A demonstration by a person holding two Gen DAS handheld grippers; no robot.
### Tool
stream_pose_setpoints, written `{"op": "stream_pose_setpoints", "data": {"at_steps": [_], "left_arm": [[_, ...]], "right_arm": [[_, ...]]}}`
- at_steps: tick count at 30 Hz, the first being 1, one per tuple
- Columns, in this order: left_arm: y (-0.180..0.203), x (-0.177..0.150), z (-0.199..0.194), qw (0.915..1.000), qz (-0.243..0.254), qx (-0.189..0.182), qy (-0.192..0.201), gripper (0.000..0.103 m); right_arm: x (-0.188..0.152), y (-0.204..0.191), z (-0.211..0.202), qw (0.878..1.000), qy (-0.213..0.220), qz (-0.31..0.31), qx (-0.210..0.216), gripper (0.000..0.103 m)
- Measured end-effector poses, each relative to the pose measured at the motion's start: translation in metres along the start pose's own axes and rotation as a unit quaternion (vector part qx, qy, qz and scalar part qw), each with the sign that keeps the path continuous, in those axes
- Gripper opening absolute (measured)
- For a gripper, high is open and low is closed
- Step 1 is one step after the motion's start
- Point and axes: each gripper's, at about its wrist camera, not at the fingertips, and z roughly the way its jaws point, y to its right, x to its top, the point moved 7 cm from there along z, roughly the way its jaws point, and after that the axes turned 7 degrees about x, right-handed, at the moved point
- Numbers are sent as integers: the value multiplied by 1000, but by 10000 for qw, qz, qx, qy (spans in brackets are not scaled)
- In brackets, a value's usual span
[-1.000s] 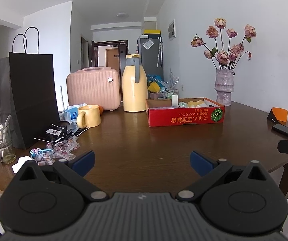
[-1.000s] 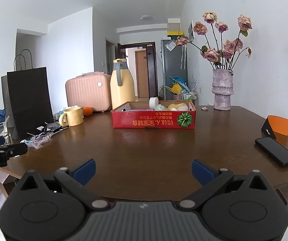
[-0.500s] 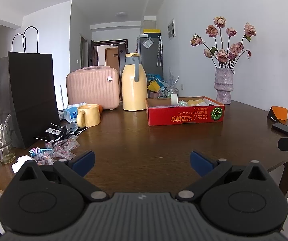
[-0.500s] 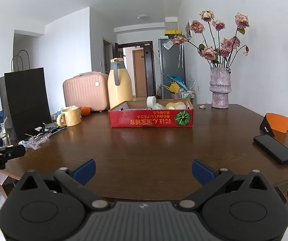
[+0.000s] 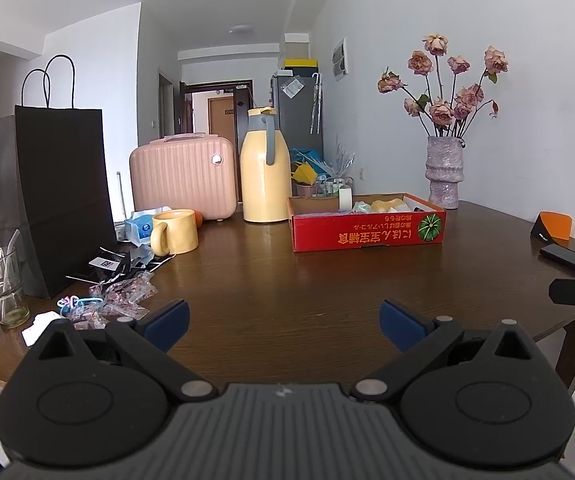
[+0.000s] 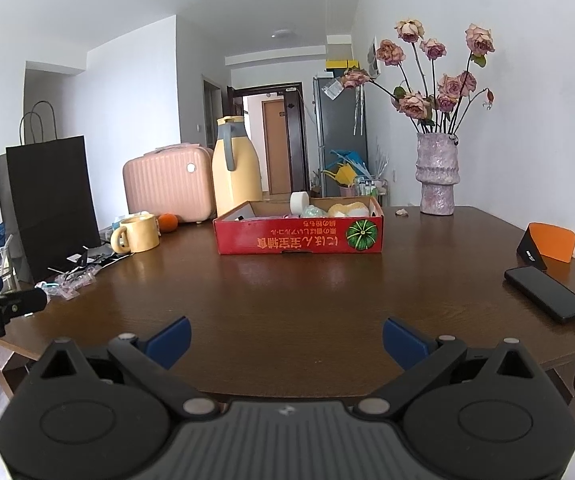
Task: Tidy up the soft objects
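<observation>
A red cardboard box (image 5: 367, 231) stands on the brown table (image 5: 287, 292). It holds soft items: yellow and pale green lumps (image 6: 347, 210) and a white roll (image 6: 299, 202). The box also shows in the right wrist view (image 6: 299, 236). My left gripper (image 5: 283, 320) is open and empty, above the near table edge, well short of the box. My right gripper (image 6: 285, 338) is open and empty, also at the near edge. Each gripper's tip shows at the side of the other's view.
A yellow mug (image 5: 175, 232), pink case (image 5: 183, 176), yellow thermos (image 5: 265, 166), black paper bag (image 5: 55, 200), glass (image 5: 1, 288) and small wrappers (image 5: 123, 296) crowd the left. A vase of flowers (image 6: 437, 174), orange-black object (image 6: 547, 242) and black phone (image 6: 545, 294) are right.
Both grippers have shifted only slightly; the right wrist view has drifted a little so the box sits marginally further left. Both stay open.
</observation>
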Motion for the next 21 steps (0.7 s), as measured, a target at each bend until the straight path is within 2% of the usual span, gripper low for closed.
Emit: {"op": "stream_pose_setpoints", "data": {"at_steps": [13, 21], "left_arm": [[-1, 0, 0, 10000, -10, 27, 22, 103], [1, 0, -3, 9999, -10, -88, 65, 103]], "right_arm": [[-2, 2, 2, 10000, -2, 49, 4, 102], [-2, 3, 3, 9999, -27, 99, 48, 102]]}}
